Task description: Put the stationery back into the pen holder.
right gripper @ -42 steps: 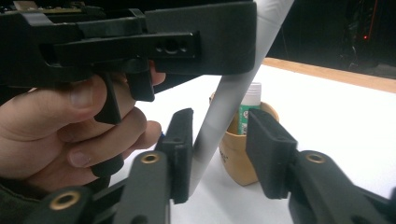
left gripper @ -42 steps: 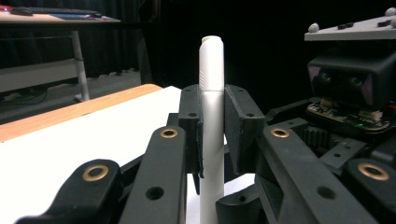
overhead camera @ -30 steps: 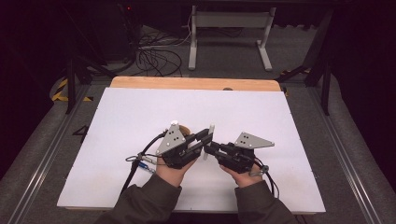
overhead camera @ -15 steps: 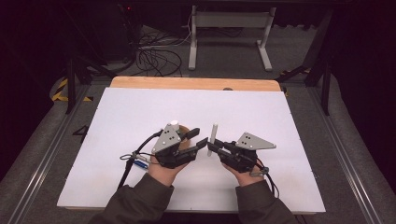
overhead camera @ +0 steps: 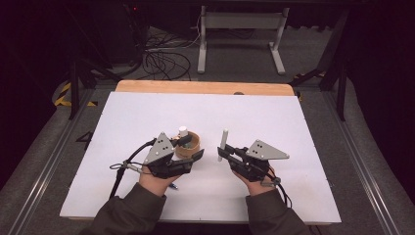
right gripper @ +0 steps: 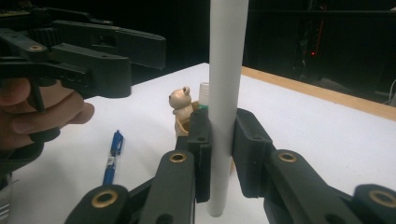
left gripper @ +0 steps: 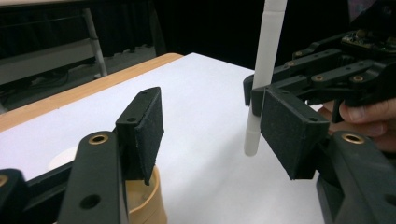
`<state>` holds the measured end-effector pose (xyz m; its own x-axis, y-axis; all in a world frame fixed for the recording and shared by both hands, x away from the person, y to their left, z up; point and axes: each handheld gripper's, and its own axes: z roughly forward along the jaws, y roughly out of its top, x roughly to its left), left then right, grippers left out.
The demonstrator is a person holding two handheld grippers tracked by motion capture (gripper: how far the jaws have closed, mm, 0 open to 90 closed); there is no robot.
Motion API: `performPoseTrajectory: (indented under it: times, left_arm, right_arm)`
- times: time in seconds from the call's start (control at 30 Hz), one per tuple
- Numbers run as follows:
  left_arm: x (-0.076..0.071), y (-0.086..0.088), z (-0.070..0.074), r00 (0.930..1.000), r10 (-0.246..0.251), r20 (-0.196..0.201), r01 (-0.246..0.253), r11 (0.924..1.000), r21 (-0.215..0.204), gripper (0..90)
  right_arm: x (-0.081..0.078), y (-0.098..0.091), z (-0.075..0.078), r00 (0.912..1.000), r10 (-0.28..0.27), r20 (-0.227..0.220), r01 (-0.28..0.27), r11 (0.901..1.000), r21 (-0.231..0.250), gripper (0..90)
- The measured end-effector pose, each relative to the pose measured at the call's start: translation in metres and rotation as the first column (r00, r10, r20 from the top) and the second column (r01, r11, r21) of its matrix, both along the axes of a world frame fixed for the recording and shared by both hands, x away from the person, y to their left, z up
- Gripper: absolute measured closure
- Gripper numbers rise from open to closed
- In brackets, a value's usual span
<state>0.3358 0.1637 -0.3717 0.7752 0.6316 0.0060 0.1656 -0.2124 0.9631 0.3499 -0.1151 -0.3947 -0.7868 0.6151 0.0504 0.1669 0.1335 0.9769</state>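
My right gripper (overhead camera: 223, 153) is shut on a white pen-like stick (overhead camera: 222, 144), which it holds upright just above the white table top. In the right gripper view the pads (right gripper: 201, 140) press on both sides of the stick (right gripper: 227, 84). My left gripper (overhead camera: 195, 147) is to the left of the stick, beside a tan bear-shaped holder (overhead camera: 192, 148). Its jaws have just been opening and are open, with nothing between them. In the left gripper view the stick (left gripper: 264, 79) stands beyond its pads (left gripper: 148, 128), held by the other gripper.
The tan holder (right gripper: 182, 106) contains a white-capped item (overhead camera: 183, 131). A blue pen (right gripper: 112, 156) lies on the white sheet (overhead camera: 274, 122) by the left hand (overhead camera: 151, 178). A wooden strip (overhead camera: 205, 87) runs along the table's far edge, with cables and a stand beyond.
The left gripper has let go of the white stick, opened its jaws and moved left, away from the right gripper. The right gripper has kept still with the stick.
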Motion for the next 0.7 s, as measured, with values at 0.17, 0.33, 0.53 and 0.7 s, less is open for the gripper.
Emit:
performPoseTrajectory:
  times: [0.17,0.33,0.53,0.7]
  left_arm:
    - [-0.004,0.009,-0.002,1.0000,-0.007,0.003,0.007,0.9998,0.020,36.2]
    - [-0.009,0.021,-0.005,0.9995,-0.020,0.026,0.018,0.9987,0.047,34.0]
    - [-0.012,0.041,-0.010,0.9995,0.000,0.031,-0.002,0.9982,0.060,32.1]
    - [-0.012,0.055,-0.016,0.9992,0.027,0.028,-0.029,0.9982,0.053,30.1]
  right_arm:
    - [-0.001,0.003,0.001,0.9998,-0.003,0.022,0.003,1.0000,-0.002,78.6]
    - [-0.002,0.009,0.002,0.9992,-0.010,0.040,0.010,0.9998,-0.020,78.6]
    - [-0.003,0.014,0.004,0.9980,-0.010,0.063,0.011,0.9997,-0.022,78.6]
    - [-0.003,0.016,0.003,0.9959,-0.024,0.087,0.026,0.9993,-0.025,78.6]
